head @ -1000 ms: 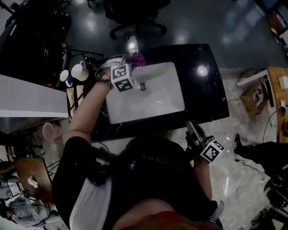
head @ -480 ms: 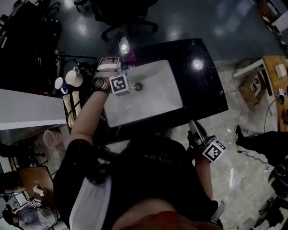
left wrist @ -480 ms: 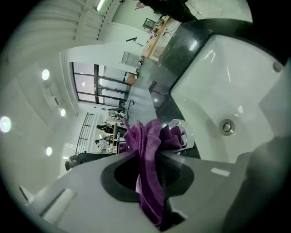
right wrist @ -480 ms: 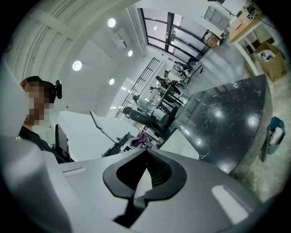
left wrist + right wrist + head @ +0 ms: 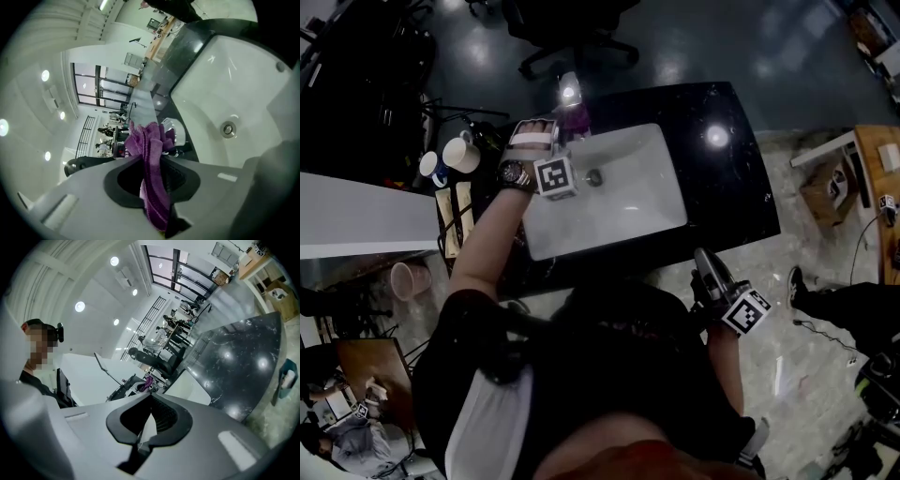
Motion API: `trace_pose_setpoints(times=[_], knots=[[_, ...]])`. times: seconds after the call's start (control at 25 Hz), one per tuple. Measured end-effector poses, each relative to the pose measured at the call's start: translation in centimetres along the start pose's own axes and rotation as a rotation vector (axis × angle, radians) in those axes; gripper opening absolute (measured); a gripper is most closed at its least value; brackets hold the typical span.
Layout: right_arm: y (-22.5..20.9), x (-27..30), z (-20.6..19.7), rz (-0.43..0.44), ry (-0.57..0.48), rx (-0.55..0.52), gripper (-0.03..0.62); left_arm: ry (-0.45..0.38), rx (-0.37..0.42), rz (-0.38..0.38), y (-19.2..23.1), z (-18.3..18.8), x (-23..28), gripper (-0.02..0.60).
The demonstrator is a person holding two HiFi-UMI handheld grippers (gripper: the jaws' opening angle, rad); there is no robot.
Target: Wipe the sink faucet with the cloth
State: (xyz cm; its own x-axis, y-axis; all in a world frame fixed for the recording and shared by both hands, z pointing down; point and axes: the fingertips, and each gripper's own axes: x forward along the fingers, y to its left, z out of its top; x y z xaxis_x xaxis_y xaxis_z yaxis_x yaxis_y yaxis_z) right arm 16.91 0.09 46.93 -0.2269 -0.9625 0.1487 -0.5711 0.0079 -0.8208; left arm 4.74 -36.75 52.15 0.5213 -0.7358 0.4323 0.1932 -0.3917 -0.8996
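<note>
The left gripper (image 5: 151, 164) is clamped narrowly on one purple cloth (image 5: 147, 140), which bunches out past its jaws. The cloth sits at the far left end of the white sink (image 5: 628, 202), right against the chrome faucet (image 5: 174, 129). The right gripper (image 5: 149, 420) is closed with nothing between its jaws, and it hangs well back from the sink's near edge, beside the person's body.

The step in hand looks like the wiping itself. To do it well, the loose bunch of cloth, not the hard jaw tips, should press on the metal. The wrist would likely need to roll so the fabric wraps round the spout and base instead of skimming one side. The grip should stay firm, since little cloth lies inside the jaws and a snag could pull it free.

Counted: one faucet, one cloth, one sink with one drain (image 5: 594, 176), one black countertop (image 5: 722, 187) around the sink, two grippers, and two mugs (image 5: 461, 152) just off the sink's left end.
</note>
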Motion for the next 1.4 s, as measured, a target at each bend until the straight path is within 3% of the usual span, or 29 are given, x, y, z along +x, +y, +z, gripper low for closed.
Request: trace_pose_setpoints(times=[0.16,0.28,0.36,0.4,0.44,0.52,0.64,0.76,0.8,0.84,1.08,1.24,1.4], knots=[[0.1,0.1,0.1,0.012,0.004,0.002,0.011,-0.054,0.026,-0.018,-1.7,0.9,-2.5,0.077],[0.2,0.3,0.1,0.019,0.009,-0.001,0.011,-0.14,0.027,-0.037,-2.7,2.7,-5.4,0.077],[0.1,0.5,0.1,0.019,0.01,0.007,0.011,-0.19,-0.01,-0.079,-4.1,3.5,-7.0,0.077],[0.0,0.5,0.1,0.019,0.008,0.019,0.011,-0.208,-0.072,-0.114,-4.9,3.7,-7.6,0.077],[-0.1,0.4,0.1,0.018,0.006,0.025,0.011,-0.218,-0.174,-0.161,-5.8,3.7,-7.9,0.077],[-0.2,0.4,0.1,0.015,0.003,0.036,0.011,-0.211,-0.491,-0.285,-7.6,3.2,-7.5,0.077],[-0.3,0.6,0.0,0.011,0.004,0.045,0.011,-0.209,-1.166,-0.504,-8.9,2.3,-5.5,0.077],[-0.4,0.8,-0.1,-0.002,0.009,0.036,0.011,-0.3,-1.881,-0.655,-7.7,1.8,-2.5,0.077],[-0.5,0.8,-0.2,-0.007,0.008,0.039,0.011,-0.347,-2.047,-0.673,-7.1,1.7,-1.5,0.077],[-0.6,0.8,-0.2,-0.013,0.007,0.042,0.011,-0.384,-2.156,-0.672,-6.6,1.6,-0.5,0.075],[-1.4,-0.2,-0.5,-0.061,-0.02,0.069,0.011,-0.5,-2.492,-0.502,-5.9,-0.3,3.8,0.072],[-2.1,-0.7,-0.4,-0.085,-0.033,0.078,0.011,-0.563,-2.581,-0.411,-4.8,-1.7,6.0,0.075],[-2.6,-0.9,-0.1,-0.105,-0.024,0.052,0.011,-0.661,-2.611,-0.423,-4.7,-1.7,6.7,0.077]])
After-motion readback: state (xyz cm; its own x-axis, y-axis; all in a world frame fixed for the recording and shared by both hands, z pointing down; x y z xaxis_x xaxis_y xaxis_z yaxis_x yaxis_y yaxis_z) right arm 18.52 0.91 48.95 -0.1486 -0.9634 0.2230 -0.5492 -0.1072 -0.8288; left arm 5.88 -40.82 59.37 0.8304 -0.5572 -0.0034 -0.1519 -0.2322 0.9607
